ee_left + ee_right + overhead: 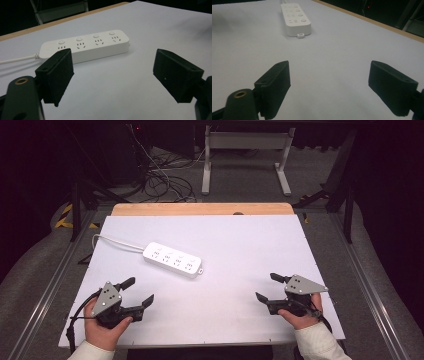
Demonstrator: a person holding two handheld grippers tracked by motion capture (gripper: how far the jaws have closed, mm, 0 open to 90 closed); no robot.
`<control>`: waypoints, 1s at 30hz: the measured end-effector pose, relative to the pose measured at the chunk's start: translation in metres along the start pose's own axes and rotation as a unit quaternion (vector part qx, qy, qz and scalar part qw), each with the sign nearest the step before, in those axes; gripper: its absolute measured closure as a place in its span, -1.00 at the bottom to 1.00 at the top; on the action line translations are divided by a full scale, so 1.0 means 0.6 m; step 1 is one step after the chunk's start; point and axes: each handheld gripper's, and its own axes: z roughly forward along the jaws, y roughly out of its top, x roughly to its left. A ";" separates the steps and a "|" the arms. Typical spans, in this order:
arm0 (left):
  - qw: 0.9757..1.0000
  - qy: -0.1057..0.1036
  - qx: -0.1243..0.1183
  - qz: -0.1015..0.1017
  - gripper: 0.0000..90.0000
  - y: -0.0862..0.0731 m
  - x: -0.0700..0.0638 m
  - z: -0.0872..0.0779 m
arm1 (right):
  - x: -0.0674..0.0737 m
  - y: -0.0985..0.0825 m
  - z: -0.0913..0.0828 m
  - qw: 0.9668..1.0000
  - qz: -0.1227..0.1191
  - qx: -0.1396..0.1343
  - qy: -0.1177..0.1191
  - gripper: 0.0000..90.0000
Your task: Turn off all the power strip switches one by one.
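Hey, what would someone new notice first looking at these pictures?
The white power strip lies alone on the white table, left of centre, its cord running off toward the left edge. Near the front edge, the left gripper and the right gripper rest in the person's hands, jaws open and empty.

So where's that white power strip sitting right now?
In the high view the white power strip lies left of centre on the white table, ahead of the left gripper, untouched.

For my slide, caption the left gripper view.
Open left gripper faces a white power strip lying on the white table.
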 end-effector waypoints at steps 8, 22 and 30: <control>1.000 -0.008 -0.009 -0.005 -0.80 0.003 0.000 0.001 | 0.000 -0.001 0.000 1.000 -0.002 -0.001 -0.002 -0.59; 1.000 -0.012 -0.005 0.011 -0.16 0.013 -0.002 -0.009 | 0.002 -0.001 0.002 1.000 -0.002 0.003 -0.001 -0.57; 1.000 -0.013 -0.009 -0.002 0.08 0.031 -0.004 -0.012 | 0.004 -0.001 0.003 1.000 -0.004 0.005 0.001 -0.57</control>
